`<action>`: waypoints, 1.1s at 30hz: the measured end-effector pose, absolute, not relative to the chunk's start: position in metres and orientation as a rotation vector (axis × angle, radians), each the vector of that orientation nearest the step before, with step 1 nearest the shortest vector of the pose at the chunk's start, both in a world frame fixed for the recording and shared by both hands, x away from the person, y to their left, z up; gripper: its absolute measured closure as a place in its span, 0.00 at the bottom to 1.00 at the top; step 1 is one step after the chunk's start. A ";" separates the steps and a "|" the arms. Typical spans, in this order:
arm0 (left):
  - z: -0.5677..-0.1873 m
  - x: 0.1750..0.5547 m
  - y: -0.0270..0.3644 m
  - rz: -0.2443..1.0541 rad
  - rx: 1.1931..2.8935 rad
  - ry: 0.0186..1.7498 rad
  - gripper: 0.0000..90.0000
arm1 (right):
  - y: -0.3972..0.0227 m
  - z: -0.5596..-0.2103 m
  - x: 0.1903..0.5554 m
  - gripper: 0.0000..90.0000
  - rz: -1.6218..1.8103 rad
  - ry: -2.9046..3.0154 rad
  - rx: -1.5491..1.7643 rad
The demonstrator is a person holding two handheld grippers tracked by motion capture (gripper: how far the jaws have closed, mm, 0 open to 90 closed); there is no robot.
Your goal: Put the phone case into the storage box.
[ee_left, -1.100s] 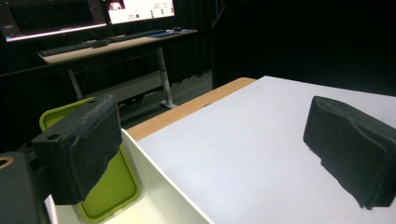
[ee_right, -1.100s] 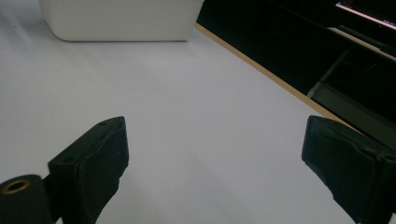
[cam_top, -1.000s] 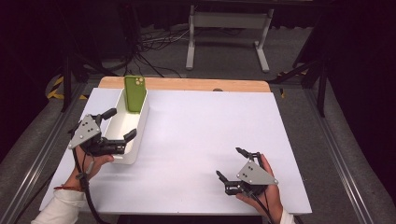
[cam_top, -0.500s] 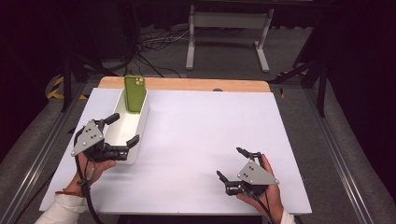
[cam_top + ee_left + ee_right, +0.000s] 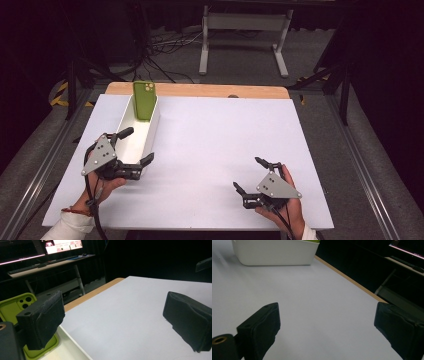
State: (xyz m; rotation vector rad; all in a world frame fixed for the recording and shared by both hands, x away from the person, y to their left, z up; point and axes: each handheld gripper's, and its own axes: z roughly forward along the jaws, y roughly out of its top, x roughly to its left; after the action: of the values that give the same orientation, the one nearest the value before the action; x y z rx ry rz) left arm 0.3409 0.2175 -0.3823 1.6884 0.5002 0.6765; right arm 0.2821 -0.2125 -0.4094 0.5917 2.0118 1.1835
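1. The left gripper (image 5: pixel 135 146) is at the near end of the white bin (image 5: pixel 131 145), on the left side of the table (image 5: pixel 240 135). Its jaws are spread wide and they hold nothing. One jaw is over the inside of the bin and the other is outside the bin's right wall, so the wall lies between them.

2. The green phone (image 5: pixel 144 100) stands upright at the far end of the same bin and leans on the end wall, with its camera side turned to the person. Its long axis goes up and down.

3. From the left gripper the phone lies straight ahead along the length of the bin, well apart from the jaws. In the left gripper view the phone (image 5: pixel 13 306) shows behind the left pad (image 5: pixel 47 317), low in the bin.

4. The right gripper (image 5: pixel 247 175) is near the front right corner of the table, held low over the white surface. Its jaws are also spread, with nothing between them. In the right gripper view the bin (image 5: pixel 274 252) is far off, across the table.

5. The left hand (image 5: pixel 105 182) is clearly the nearer one to both bin and phone. I judge that the coming move belongs to it: either to close on the bin wall, or to go forward along the bin to the phone.
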 end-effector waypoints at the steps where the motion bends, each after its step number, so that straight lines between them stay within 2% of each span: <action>1: -0.382 0.341 0.218 0.677 1.688 0.500 0.05 | -0.213 -0.409 0.282 0.08 1.185 2.009 0.592; 33: -0.404 0.313 0.208 0.685 1.744 0.461 0.06 | -0.211 -0.408 0.279 0.08 1.197 1.993 0.593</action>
State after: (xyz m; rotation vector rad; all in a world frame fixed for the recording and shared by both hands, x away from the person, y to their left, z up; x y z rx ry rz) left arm 0.3126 0.2075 -0.4036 1.7437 0.4610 0.6845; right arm 0.2795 -0.2111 -0.4082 0.5927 1.9930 1.1966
